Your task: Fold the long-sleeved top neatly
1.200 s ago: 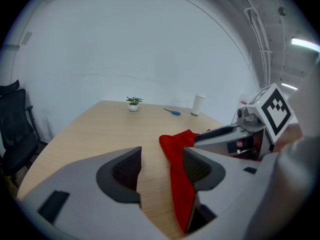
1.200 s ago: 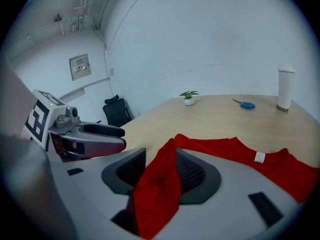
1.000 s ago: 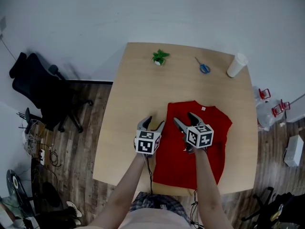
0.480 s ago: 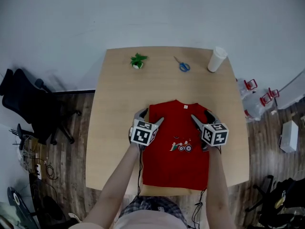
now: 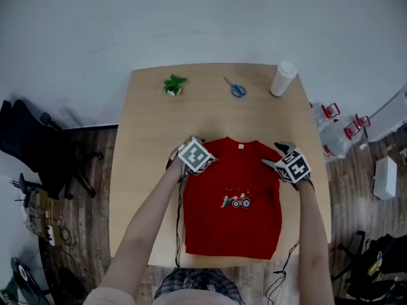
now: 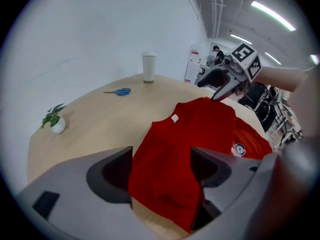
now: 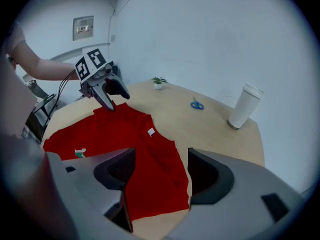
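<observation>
The red top (image 5: 232, 218) lies flat on the wooden table (image 5: 146, 170) as a rough rectangle, collar away from me, with a small print (image 5: 235, 202) on its chest. No sleeves stick out. My left gripper (image 5: 187, 151) is at the top's left shoulder. Its jaws are opening and stand wide, with the shoulder cloth (image 6: 165, 174) lying slack between them (image 6: 162, 169). My right gripper (image 5: 278, 154) is at the right shoulder, jaws opening and apart over the cloth's edge (image 7: 160, 171). Each gripper view shows the other gripper: the right one (image 6: 225, 81), the left one (image 7: 107, 91).
Along the table's far edge stand a small potted plant (image 5: 173, 84), blue scissors (image 5: 237, 89) and a white cup (image 5: 282, 78). A black office chair (image 5: 25, 138) is on the floor at the left, and boxes and red-handled items (image 5: 343, 122) are at the right.
Both grippers moved apart from the middle of the top out to its shoulders. The top now lies squarer, with its print showing. The left jaws stand wider.
</observation>
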`<state>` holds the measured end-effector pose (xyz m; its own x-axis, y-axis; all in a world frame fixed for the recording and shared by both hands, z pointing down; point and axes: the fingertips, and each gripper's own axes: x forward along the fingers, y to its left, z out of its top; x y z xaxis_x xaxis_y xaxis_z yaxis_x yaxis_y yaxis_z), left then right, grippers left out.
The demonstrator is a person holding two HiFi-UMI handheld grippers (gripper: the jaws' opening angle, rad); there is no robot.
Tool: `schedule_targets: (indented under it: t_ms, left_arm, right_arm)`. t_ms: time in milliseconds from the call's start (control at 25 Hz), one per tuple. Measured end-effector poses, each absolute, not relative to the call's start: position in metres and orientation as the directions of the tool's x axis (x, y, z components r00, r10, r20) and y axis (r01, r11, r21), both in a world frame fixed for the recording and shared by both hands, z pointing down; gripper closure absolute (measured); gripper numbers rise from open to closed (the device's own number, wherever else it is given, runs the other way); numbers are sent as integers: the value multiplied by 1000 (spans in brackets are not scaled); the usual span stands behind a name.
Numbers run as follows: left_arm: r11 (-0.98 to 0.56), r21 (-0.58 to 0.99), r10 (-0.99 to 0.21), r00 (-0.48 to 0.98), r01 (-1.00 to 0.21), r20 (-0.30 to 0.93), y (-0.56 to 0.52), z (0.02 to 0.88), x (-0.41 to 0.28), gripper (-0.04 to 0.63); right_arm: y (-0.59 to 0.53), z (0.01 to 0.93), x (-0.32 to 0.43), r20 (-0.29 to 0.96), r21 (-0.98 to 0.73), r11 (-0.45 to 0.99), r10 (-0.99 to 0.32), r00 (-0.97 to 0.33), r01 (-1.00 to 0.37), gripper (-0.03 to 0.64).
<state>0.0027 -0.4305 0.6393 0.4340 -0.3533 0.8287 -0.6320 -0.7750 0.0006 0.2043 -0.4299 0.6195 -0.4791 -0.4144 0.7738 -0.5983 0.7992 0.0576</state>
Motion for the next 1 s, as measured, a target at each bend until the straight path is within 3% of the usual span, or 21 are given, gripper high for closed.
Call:
schedule_targets:
  t_ms: [120,400,720,880,1000]
  left_arm:
    - [-805,42,-268,425,-592,865,-434,659,2,238]
    - [-838,26,-196,345,-545,918,-449,687,-5,239]
    - [-825,64,-177,363,-562,915,-447,699,-6,295]
    - [-827,99,-163,405,-553,900,-433,699,-1,375]
    - [-849,83,-164,410,-522,898,-428,697,5,466]
  right_arm:
    - [-433,639,208,827,46,835,-340,-449,-548,284]
    - [-444,677,221,903,33,852,-250,-349,-523,283]
    - [-445,700,233,906,-107,764,-189,-378,-637,247]
    - [-435,700,231,886,-157,755,-177,-428,-637,304]
    - [-430,695,222,879,-162,792,-155,-450,-588,431]
